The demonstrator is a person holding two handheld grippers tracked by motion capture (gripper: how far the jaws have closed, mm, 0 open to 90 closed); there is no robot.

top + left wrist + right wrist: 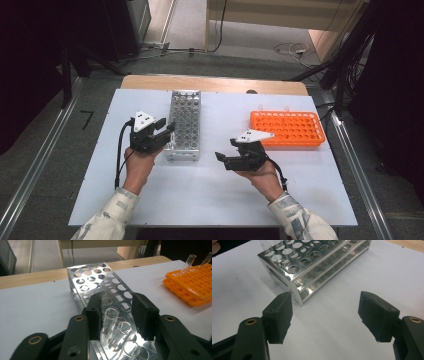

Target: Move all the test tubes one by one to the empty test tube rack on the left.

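Clear glass tube [110, 320] stood in near-end hole of metal rack [184, 125], tilted slightly, between jaws of left gripper [117, 315]. Jaws apart, pads off tube, gaps on both sides. Two more tubes [125, 340] in adjoining holes just below it. Left gripper [162, 131] sat over rack's near left corner on white table [210, 195]. Right gripper [226, 157] hovered over bare table right of rack, jaws wide apart, nothing between. Orange rack [287, 128] lay well apart at right, two tubes [188, 262] standing in it.
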